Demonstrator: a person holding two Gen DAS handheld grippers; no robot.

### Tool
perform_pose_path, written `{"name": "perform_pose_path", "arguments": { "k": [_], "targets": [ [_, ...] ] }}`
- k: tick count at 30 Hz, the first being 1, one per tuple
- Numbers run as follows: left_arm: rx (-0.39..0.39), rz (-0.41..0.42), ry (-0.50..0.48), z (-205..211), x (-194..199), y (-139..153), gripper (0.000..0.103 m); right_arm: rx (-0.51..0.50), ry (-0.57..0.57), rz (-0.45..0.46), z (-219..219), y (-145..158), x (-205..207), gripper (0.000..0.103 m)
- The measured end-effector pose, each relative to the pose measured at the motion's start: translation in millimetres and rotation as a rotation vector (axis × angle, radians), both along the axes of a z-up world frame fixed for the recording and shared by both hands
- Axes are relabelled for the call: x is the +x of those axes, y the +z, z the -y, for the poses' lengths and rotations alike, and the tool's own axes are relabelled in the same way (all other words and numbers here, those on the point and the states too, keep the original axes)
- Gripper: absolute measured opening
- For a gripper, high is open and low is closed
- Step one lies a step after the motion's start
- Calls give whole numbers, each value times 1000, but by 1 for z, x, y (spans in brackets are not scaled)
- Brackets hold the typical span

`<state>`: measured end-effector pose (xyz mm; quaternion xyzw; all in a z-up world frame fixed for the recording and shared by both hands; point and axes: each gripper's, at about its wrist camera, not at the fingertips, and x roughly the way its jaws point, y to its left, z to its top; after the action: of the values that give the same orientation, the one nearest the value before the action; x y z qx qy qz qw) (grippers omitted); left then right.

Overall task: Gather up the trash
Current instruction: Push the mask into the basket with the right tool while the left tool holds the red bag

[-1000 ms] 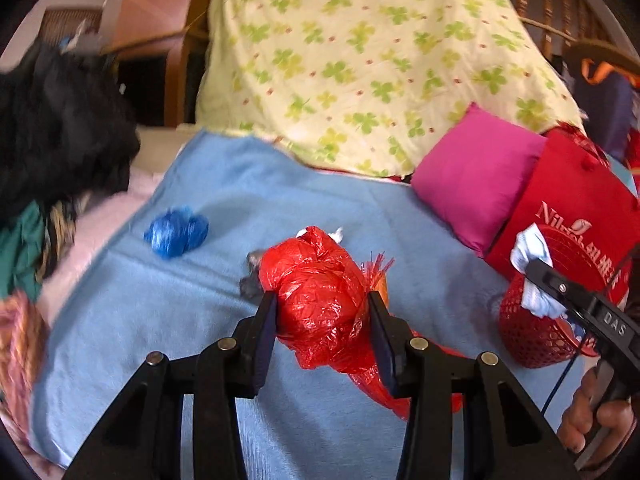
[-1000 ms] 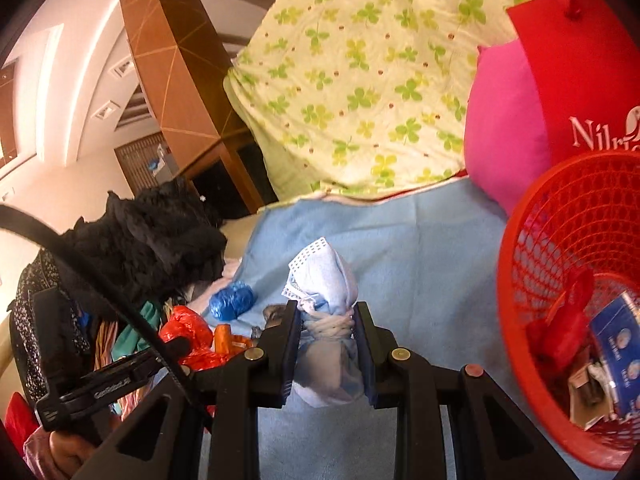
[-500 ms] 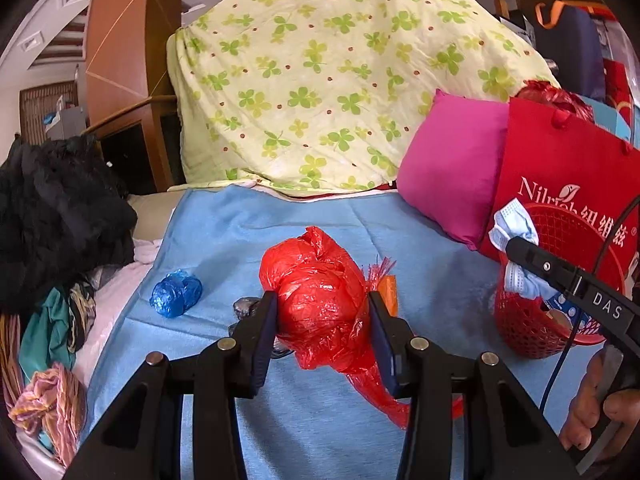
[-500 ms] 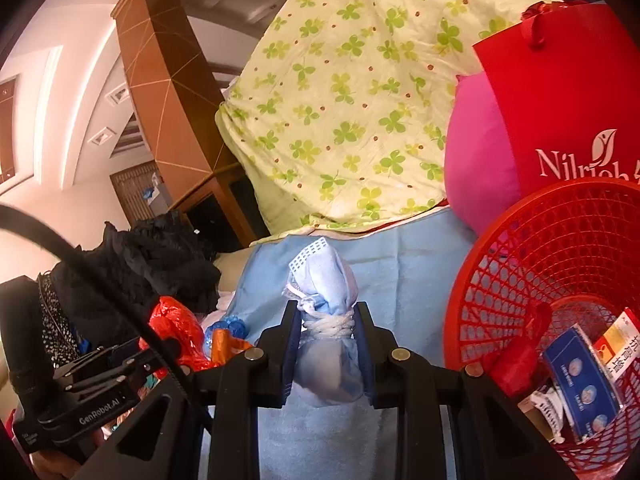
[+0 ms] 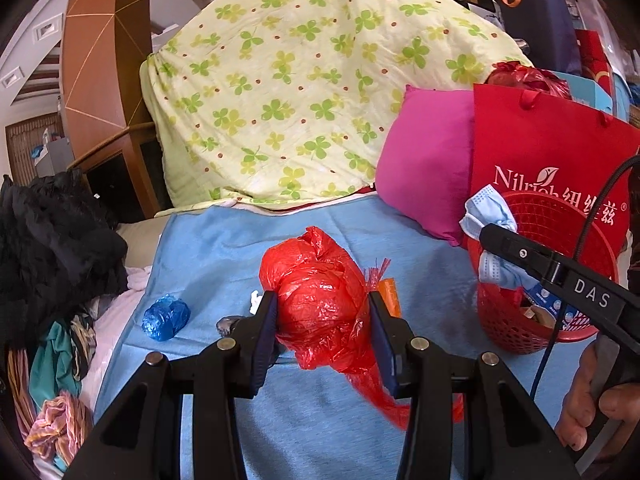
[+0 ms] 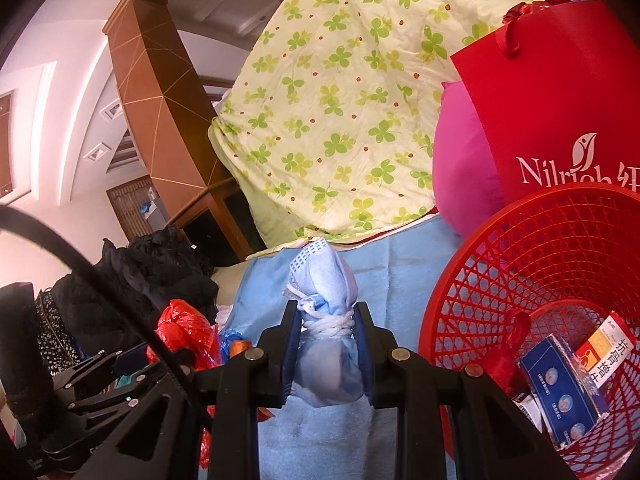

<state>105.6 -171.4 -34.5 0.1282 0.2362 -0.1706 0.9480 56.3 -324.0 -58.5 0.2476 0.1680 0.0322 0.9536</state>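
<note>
over the blue sheet (image 5: 224, 248) we have swung closer to the basket (image 6: 532, 248), left gripper (image 5: 322, 322) pinching the red bag (image 5: 316, 292), right gripper (image 6: 326, 354) clamping the mask (image 6: 322, 280), both nearly ready to drop.

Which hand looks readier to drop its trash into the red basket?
Probably the right: the right gripper, shut on the rolled face mask, sits beside the red basket. The left gripper's red plastic bag is farther off.

"nilrich" on red bag (image 5: 560, 152), "das" on right tool (image 5: 490, 236)
</note>
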Motion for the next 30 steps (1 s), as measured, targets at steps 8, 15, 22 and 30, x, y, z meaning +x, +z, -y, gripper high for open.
{"name": "perform_pose_path", "arguments": {
  "k": [8,15,22,30],
  "targets": [
    [12,11,-24,16,-5,4,46,13,-22,10,7,2,-7,28],
    [24,22,-45,27,-11,6,46,24,-47,19,18,3,-14,28],
    [24,29,-60,33,-14,9,46,27,-66,22,23,4,-18,28],
    [21,27,-75,40,-14,11,46,39,-83,24,30,5,-24,28]
  ]
}}
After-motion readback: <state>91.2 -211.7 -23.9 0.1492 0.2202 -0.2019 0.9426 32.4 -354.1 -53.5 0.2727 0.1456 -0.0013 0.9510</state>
